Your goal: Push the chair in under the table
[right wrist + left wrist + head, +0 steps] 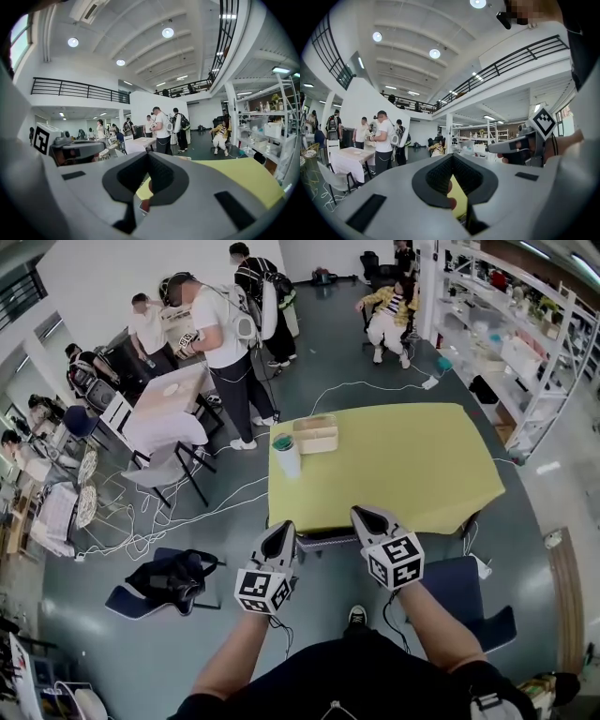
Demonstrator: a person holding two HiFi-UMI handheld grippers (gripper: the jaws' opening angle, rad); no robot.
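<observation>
Your head camera looks steeply down onto the yellow table, the left gripper and right gripper close beneath it. Each gripper camera sits just behind its own jaws, facing level across the hall. All three views share the yellow table and the person in a white shirt.

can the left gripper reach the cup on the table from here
Probably yes: the left gripper hovers by the yellow table, the cup just beyond, only bare tabletop between.
</observation>
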